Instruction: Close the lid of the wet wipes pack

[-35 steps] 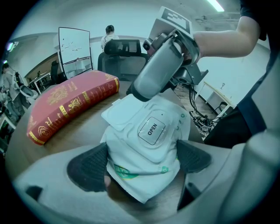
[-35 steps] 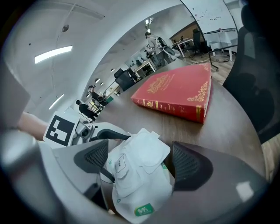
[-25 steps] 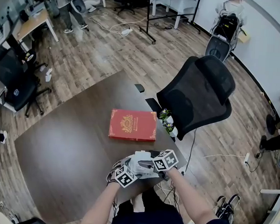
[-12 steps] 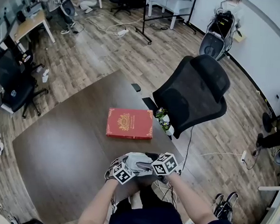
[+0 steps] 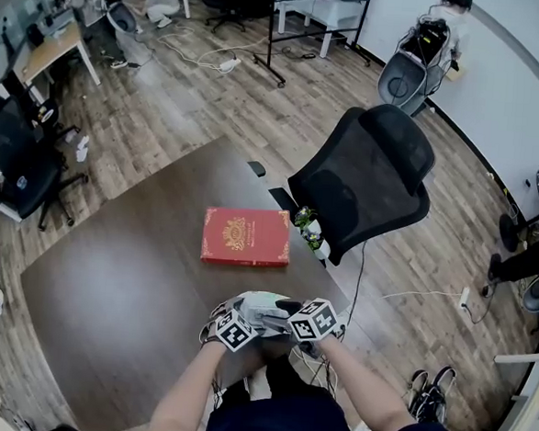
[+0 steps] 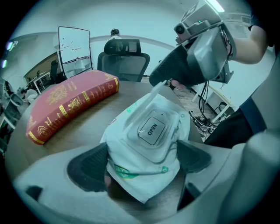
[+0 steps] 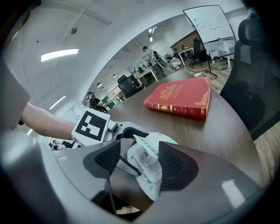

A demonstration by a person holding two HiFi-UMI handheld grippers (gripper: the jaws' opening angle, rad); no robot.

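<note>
The wet wipes pack (image 6: 148, 146) lies at the near edge of the table (image 5: 117, 282), low and centre in the head view, right in front of the person. Its rigid lid (image 6: 152, 130), marked OPEN, faces up and looks flat against the pack. The left tongs (image 6: 141, 161) are clamped on the pack, one dark pad pressed into each long side, so the soft wrapper bulges between them.

At the pack's far end a thin pale flap (image 6: 153, 94) stands up on a slant. The right tongs (image 7: 138, 162) come in over that end from the upper right of the left gripper view. Their jaws have just been closing. They stand apart with the pack's end between them, one pad close to the wrapper and a clear gap at the other.

Above the pack in the head view, well apart from it, a red book (image 5: 246, 237) with gold ornament lies flat on the table. A small potted plant (image 5: 310, 229) sits just beside the book's right end. A black office chair (image 5: 368, 185) stands past the table's edge, right of centre.
</note>
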